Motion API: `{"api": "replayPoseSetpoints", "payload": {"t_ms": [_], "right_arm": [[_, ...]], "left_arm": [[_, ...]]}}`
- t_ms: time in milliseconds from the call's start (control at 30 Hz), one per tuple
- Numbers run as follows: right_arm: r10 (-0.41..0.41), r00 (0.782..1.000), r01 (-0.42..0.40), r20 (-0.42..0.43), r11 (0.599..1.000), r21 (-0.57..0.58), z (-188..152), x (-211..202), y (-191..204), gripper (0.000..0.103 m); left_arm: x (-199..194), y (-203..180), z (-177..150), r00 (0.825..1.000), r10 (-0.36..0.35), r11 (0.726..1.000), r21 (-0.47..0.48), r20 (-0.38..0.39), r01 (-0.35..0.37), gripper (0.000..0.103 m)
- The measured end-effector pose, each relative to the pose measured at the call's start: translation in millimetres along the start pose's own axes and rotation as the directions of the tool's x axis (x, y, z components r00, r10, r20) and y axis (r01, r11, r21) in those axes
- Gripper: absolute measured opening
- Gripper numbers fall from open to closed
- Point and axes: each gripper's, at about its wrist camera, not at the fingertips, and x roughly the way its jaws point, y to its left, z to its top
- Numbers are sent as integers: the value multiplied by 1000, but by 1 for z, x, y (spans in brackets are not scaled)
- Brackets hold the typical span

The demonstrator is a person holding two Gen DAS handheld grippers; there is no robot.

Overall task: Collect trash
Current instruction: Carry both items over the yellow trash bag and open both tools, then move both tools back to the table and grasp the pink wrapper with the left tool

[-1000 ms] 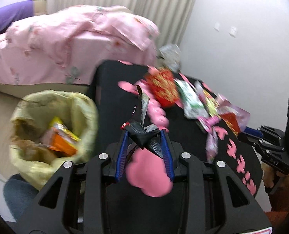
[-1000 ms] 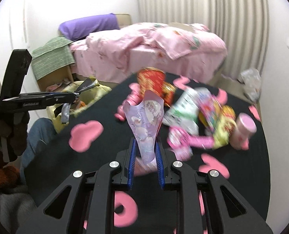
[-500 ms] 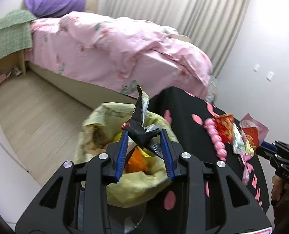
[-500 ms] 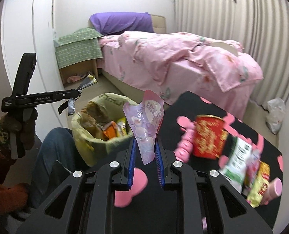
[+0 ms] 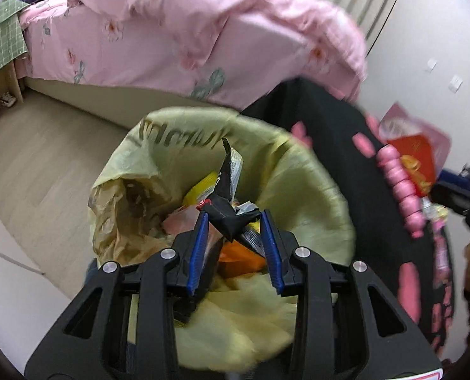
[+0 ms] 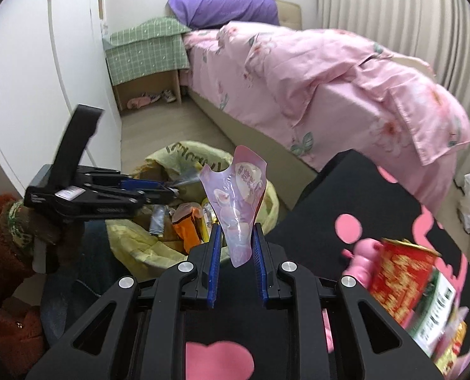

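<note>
My left gripper is shut on a crumpled black and silver wrapper, right above the mouth of the yellow trash bag. Orange and yellow packets lie inside the bag. In the right wrist view my right gripper is shut on a pale purple pouch that stands up between its blue pads, over the table's edge near the yellow trash bag. The left gripper reaches over the bag from the left, held by a hand in a dark glove.
A black table with pink shapes carries more litter: a red snack packet, a green and white packet, a string of pink beads. A bed with a pink duvet stands behind. A person's knee in jeans is beside the bag.
Both grippers have swung left from the table toward the trash bag. The left one has come down over the bag's mouth, wrapper still held. The right one still holds the pouch.
</note>
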Motion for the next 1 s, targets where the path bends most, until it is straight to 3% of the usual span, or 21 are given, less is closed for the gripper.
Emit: {"api": "replayPoseSetpoints", "payload": {"t_ms": [133,333,567,633,700,833,1000], "right_arm": [[37,998,-38,-49,999,-19,5,31,3,20],[89,991,-91,-97,996,-17,13,71,5,20],[130,984,-131,-125,991,0,12,97,11,21],[117,984,-118,-135,993,3,11,100,13,33],[118,983,-119,-140,993,2,8,101,12,37],[99,986,-102,-131,995,-12,6,96,14,44],[87,992,-89,-86,996,-11,3,74,13,46]], "left_arm": [[10,11,-9,998,37,999,17,-43,-37,32],[-4,26,-16,998,62,998,2,-25,-62,32],[-19,36,-18,998,-59,993,-106,15,60,34],[-22,41,-18,994,-109,982,-154,26,111,40],[-28,45,-17,988,-148,970,-186,48,154,50],[-41,46,-12,988,-127,966,-213,93,144,59],[-62,45,-7,986,-54,965,-245,155,91,62]]}}
